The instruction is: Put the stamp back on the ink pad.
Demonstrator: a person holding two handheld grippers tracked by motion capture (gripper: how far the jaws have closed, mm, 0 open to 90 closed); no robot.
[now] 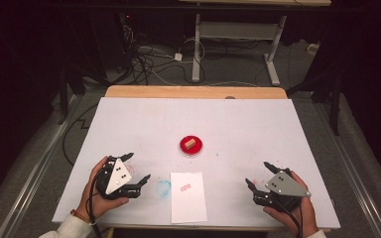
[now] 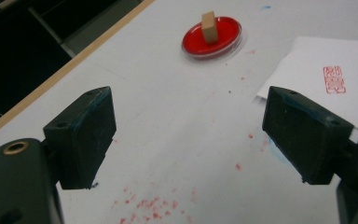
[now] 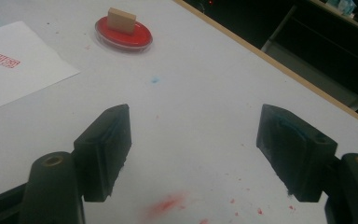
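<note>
From above, my left gripper (image 1: 138,171) and right gripper (image 1: 258,174) rest wide open, holding nothing, either side of the paper (image 1: 188,196); the stamp (image 1: 190,144) stands on the ink pad (image 1: 191,146), mid-worktop, well apart from both.

Left gripper view: the paper's print (image 2: 334,79) looks done, perhaps.

Right gripper view: open room ahead, the worktop (image 3: 223,93) edge to the right. Next I would reach forward for the stamp.
</note>
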